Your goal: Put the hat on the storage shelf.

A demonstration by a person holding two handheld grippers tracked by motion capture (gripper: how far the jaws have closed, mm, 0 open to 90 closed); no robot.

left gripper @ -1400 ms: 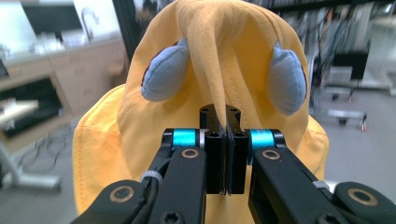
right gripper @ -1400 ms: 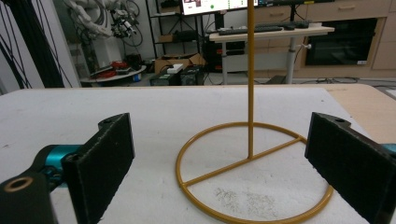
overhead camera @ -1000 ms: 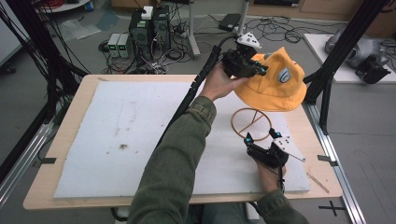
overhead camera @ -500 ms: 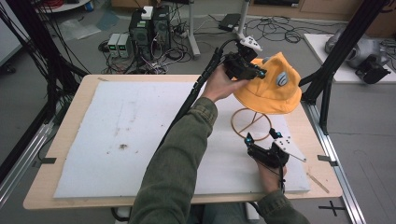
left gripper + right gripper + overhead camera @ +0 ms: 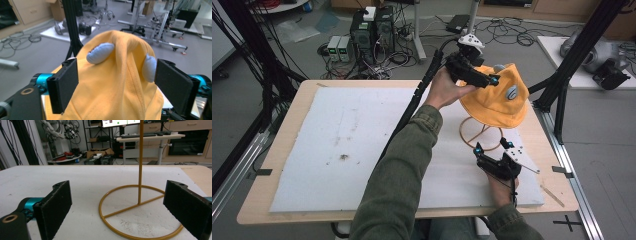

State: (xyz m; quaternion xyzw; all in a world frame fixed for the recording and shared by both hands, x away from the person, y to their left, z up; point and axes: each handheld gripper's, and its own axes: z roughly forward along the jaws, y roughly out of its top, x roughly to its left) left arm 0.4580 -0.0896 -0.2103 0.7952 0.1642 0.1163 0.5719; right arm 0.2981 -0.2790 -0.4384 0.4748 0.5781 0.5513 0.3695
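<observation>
hat (image 5: 497, 97) sits on stand (image 5: 482, 132), far right | left gripper (image 5: 472, 75) jaws spread around crown, not pinching | right gripper (image 5: 497, 162) jaws spread, empty, near base | hanging looks done

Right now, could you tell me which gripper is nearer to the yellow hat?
Left. The left gripper is at the yellow hat, jaws open on either side of its crown. The right gripper sits low on the table, near the gold stand.
</observation>
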